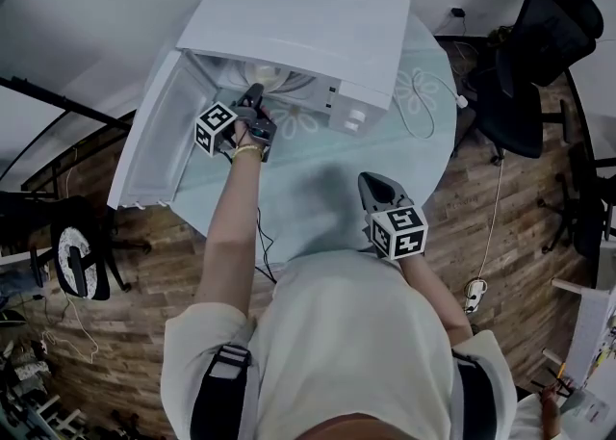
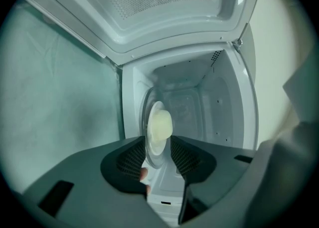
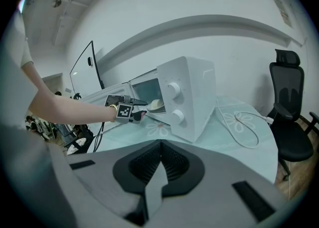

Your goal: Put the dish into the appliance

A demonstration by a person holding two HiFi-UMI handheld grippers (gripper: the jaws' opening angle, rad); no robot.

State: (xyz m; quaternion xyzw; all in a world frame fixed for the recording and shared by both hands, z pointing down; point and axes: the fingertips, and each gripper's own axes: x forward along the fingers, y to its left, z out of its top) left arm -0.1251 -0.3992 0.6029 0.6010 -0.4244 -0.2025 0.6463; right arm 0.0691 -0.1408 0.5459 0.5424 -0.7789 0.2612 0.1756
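dish (image 2: 159,126) in microwave (image 2: 222,107), left hand-held gripper (image 2: 159,148) spread

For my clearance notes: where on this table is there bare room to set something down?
Bare cloth lies in front of the microwave, between its open door and the right gripper. Right of the microwave, the white cable takes up the cloth. The microwave's mouth is crowded: the left gripper reaches in, dish between its open fingers.
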